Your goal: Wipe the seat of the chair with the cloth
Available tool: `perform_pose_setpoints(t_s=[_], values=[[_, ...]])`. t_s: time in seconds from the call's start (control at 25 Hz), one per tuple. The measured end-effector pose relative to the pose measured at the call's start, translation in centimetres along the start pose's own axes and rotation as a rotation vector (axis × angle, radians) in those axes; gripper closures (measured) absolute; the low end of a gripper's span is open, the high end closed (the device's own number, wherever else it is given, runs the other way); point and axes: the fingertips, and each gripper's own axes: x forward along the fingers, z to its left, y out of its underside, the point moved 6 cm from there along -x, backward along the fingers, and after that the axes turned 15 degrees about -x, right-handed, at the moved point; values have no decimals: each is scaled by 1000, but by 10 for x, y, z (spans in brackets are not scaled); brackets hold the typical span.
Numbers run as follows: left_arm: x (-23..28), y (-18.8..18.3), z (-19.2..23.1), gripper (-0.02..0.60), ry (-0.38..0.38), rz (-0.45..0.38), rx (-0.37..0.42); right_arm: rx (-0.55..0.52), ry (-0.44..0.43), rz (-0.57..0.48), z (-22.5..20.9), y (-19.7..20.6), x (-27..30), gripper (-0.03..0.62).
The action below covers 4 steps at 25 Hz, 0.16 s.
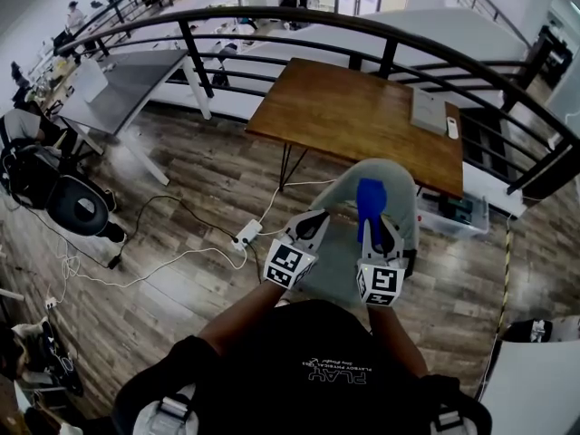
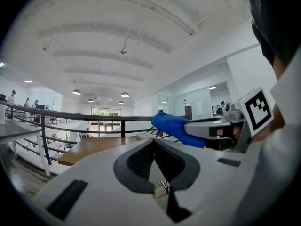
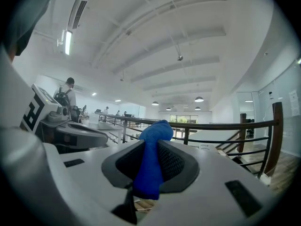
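The grey chair (image 1: 339,254) stands right below me, its seat partly covered by both grippers. A blue cloth (image 1: 370,201) sticks up from my right gripper (image 1: 374,217), which is shut on it over the seat. In the right gripper view the cloth (image 3: 151,166) hangs pinched between the jaws of the right gripper (image 3: 152,144). My left gripper (image 1: 314,224) hovers beside it to the left, shut with nothing in it. The left gripper view shows its jaws (image 2: 154,141) closed to a point, with the cloth (image 2: 175,127) just to the right.
A wooden table (image 1: 358,116) stands just beyond the chair, against a black curved railing (image 1: 272,16). A white power strip (image 1: 246,235) with cables lies on the wood floor at left. A clear plastic box (image 1: 456,212) sits right of the chair, a black office chair (image 1: 80,208) far left.
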Motion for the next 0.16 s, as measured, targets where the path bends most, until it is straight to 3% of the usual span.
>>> perform_pose_setpoints(t_s=[0.16], values=[[-4, 3, 4, 575, -6, 6, 10, 0, 0, 0, 6, 1, -1, 505]])
